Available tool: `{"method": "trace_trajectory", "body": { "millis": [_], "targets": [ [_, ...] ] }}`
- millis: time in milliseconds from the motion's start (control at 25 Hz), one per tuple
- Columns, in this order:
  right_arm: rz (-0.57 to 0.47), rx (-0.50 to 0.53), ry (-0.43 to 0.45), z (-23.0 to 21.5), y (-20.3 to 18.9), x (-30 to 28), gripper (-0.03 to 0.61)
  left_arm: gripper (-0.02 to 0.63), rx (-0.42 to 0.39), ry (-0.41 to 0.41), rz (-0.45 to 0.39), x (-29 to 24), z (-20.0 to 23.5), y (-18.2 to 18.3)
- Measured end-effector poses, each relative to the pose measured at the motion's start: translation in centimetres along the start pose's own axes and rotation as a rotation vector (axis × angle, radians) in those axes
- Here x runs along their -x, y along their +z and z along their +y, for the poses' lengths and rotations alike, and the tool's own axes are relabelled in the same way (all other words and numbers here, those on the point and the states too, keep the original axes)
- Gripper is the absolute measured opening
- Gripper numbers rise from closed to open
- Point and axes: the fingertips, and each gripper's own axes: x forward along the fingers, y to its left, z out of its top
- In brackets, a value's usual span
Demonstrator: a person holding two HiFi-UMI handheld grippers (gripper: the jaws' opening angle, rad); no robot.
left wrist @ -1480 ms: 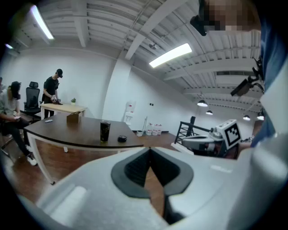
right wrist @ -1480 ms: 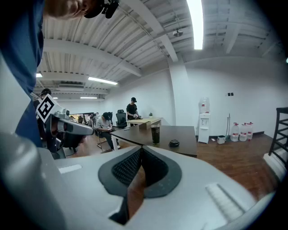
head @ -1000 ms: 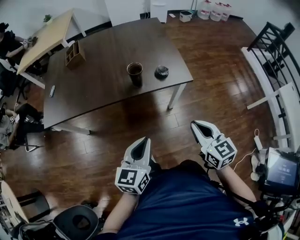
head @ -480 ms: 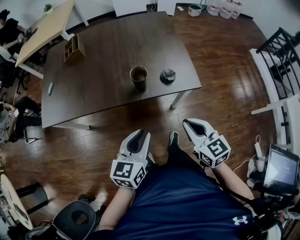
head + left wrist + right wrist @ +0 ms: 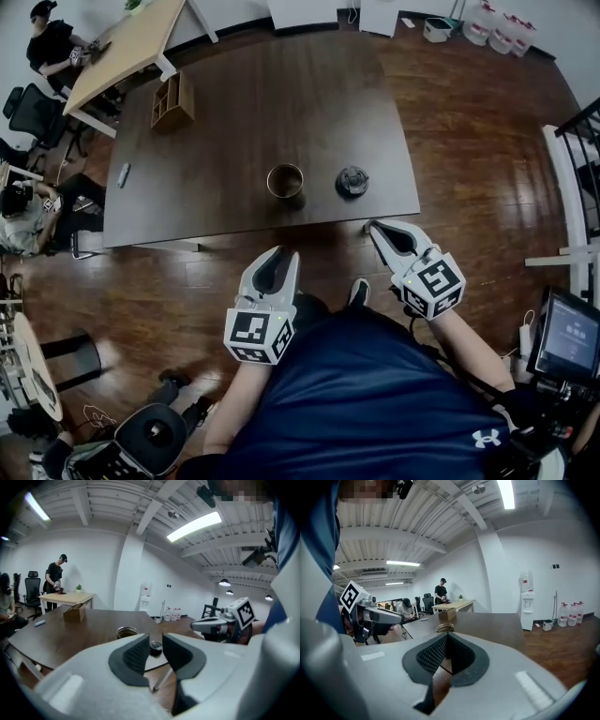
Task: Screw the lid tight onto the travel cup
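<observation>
Nothing's been touched yet, this is just the walk-up. In the head view, the small wooden organiser box (image 5: 172,101) sits way out at 10 o'clock on the big dark brown wooden worktop (image 5: 244,84), and I doubt it's part of the job.

The left gripper (image 5: 281,261) is held out in front of the body over the wood floor (image 5: 187,291), short of the worktop's near edge. Its jaws are cracked a little apart with nothing between them. They've just been opening, I'd guess to get ready for the cup.

The open dark metal travel cup with the brassy rim (image 5: 285,182) stands upright near the front edge, about 12 o'clock from that gripper. The round black lid (image 5: 352,181) lies flat at the cup's 3 o'clock, near it but not touching, so it's not on yet.

The right gripper (image 5: 380,232) points at 11 o'clock toward the lid, jaws fully together and empty. One tool lined up per item, which makes sense to me.

Versus a second ago, the worktop, cup and lid all sit much closer to both grippers, and the right one's tip now nearly reaches the near edge.
</observation>
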Motion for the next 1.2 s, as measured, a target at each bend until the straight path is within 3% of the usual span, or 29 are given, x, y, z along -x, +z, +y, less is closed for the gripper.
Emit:
{"method": "trace_trajectory", "body": {
  "millis": [160,320,480,640,760,960,1040,1200],
  "targets": [
    [0.000,-0.034,-0.020,-2.0,0.1,-2.3,0.011,0.101,-0.008,0.001,0.037,-2.4,2.6,-0.4],
    [0.051,-0.075,-0.178,-5.1,-0.8,-4.2,0.014,0.152,-0.028,-0.027,0.065,-4.9,6.0,-1.2],
    [0.151,-0.120,-0.287,-7.4,-2.2,-7.0,0.124,0.203,-0.035,-0.069,0.089,-7.0,9.8,-2.1],
    [0.247,-0.063,-0.340,-9.5,-3.4,-9.9,0.186,0.246,-0.041,-0.120,0.147,-8.8,12.0,-3.6],
    [0.332,-0.035,-0.338,-10.7,-4.9,-11.2,0.254,0.278,-0.071,-0.164,0.188,-9.9,11.8,-4.8],
    [0.524,0.016,-0.288,-11.8,-9.6,-14.0,0.258,0.329,-0.191,-0.200,0.213,-11.6,11.7,-6.9],
    [0.591,0.006,-0.263,-12.0,-11.2,-14.7,0.290,0.339,-0.230,-0.214,0.221,-11.8,11.1,-7.6],
    [0.694,-0.016,-0.231,-14.0,-13.7,-16.0,0.304,0.344,-0.229,-0.220,0.251,-13.3,10.2,-8.4]
  ]
}}
